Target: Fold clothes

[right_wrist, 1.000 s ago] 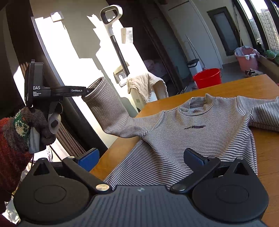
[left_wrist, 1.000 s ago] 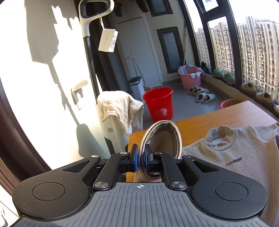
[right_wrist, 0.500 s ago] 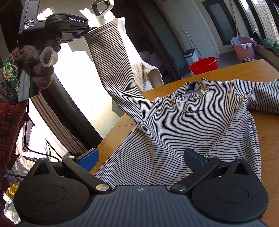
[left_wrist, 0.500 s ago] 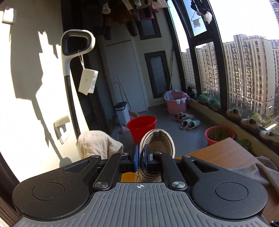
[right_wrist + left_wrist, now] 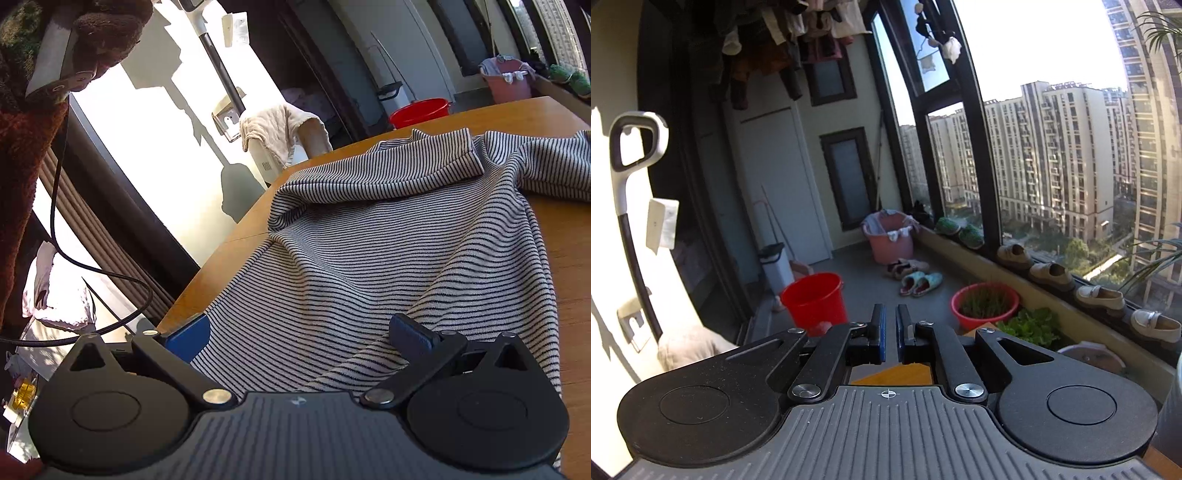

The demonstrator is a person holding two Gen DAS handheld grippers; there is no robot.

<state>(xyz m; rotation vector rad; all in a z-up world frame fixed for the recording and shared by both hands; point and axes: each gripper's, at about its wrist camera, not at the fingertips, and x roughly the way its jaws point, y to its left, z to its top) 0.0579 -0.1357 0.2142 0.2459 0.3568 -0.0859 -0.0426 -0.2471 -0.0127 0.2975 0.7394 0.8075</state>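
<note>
A grey and black striped long-sleeve shirt lies on the wooden table. Its left sleeve is folded across the chest, cuff near the collar. My right gripper is open, its fingers spread over the shirt's hem, holding nothing. My left gripper is raised high above the table's far edge; its jaws stand a narrow gap apart with nothing between them. The gloved hand holding it shows at the top left of the right wrist view.
A red bucket, a pink basket, slippers and a red plant bowl stand on the balcony floor beyond the table. A towel-draped white appliance stands by the table's left corner. A black cable hangs at the left.
My left gripper carried the sleeve up and over the shirt, let it go and rose higher. The sleeve now lies across the chest. My right gripper has stayed open at the hem.
</note>
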